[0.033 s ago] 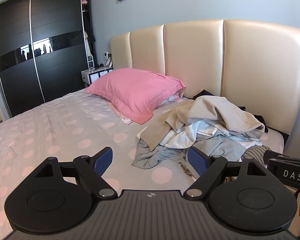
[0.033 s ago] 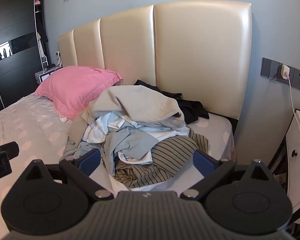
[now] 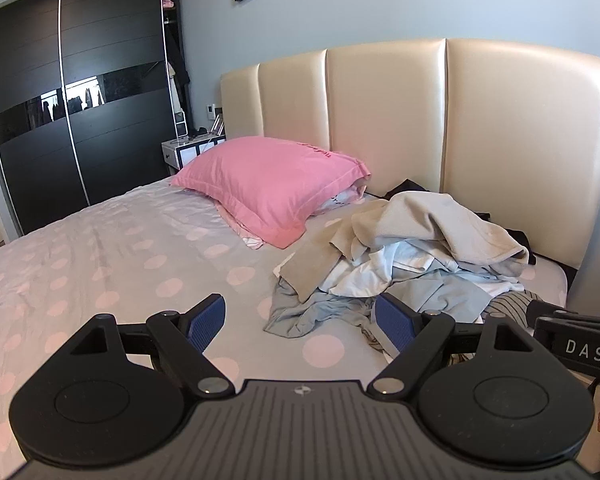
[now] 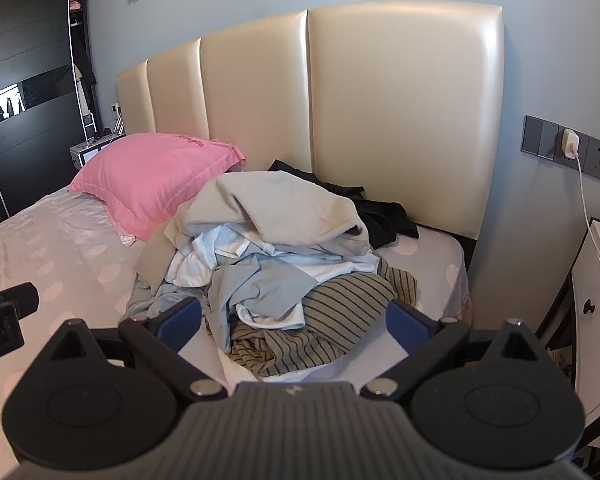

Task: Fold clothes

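On the polka-dot bed sheet [image 3: 100, 264], against the cream padded headboard [image 4: 404, 120], lies the unfolded pile of clothes [image 4: 276, 256]: a beige garment [image 4: 284, 208] on top, pale blue shirts [image 4: 260, 288] beneath, a striped garment [image 4: 340, 312] nearest me, a black garment [image 4: 380, 216] behind. A pink pillow [image 3: 272, 184] sits just left of the pile. My left gripper [image 3: 300, 322] and my right gripper [image 4: 294, 320] both hover before the pile, fingers spread wide, holding nothing.
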### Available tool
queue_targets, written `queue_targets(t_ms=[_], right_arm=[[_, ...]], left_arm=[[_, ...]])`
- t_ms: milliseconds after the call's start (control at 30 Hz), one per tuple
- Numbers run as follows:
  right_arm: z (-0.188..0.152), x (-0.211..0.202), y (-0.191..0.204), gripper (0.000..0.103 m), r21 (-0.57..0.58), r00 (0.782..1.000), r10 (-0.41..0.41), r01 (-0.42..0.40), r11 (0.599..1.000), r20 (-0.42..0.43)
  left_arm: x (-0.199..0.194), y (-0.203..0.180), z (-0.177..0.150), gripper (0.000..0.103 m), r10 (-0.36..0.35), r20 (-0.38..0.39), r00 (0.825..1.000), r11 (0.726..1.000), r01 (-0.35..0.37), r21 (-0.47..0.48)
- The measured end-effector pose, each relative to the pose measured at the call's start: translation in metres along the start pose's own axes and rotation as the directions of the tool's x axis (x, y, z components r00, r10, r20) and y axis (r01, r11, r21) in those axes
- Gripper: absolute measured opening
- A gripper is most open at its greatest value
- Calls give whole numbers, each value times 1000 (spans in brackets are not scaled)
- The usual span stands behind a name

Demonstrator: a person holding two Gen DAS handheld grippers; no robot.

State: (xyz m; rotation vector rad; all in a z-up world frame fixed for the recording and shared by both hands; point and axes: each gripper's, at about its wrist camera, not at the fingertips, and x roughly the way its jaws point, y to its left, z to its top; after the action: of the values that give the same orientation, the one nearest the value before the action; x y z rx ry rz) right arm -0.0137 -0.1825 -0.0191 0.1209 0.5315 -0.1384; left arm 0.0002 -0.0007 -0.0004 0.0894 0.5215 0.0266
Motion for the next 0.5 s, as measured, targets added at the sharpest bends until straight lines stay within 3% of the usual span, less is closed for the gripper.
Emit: queue_targets(t_ms=[500], right_arm=[[0,1,2,99,-1,1000,6,-6,1000,-7]], left_arm=[[6,-5,-10,82,-11,-13,1000,1000,11,4]])
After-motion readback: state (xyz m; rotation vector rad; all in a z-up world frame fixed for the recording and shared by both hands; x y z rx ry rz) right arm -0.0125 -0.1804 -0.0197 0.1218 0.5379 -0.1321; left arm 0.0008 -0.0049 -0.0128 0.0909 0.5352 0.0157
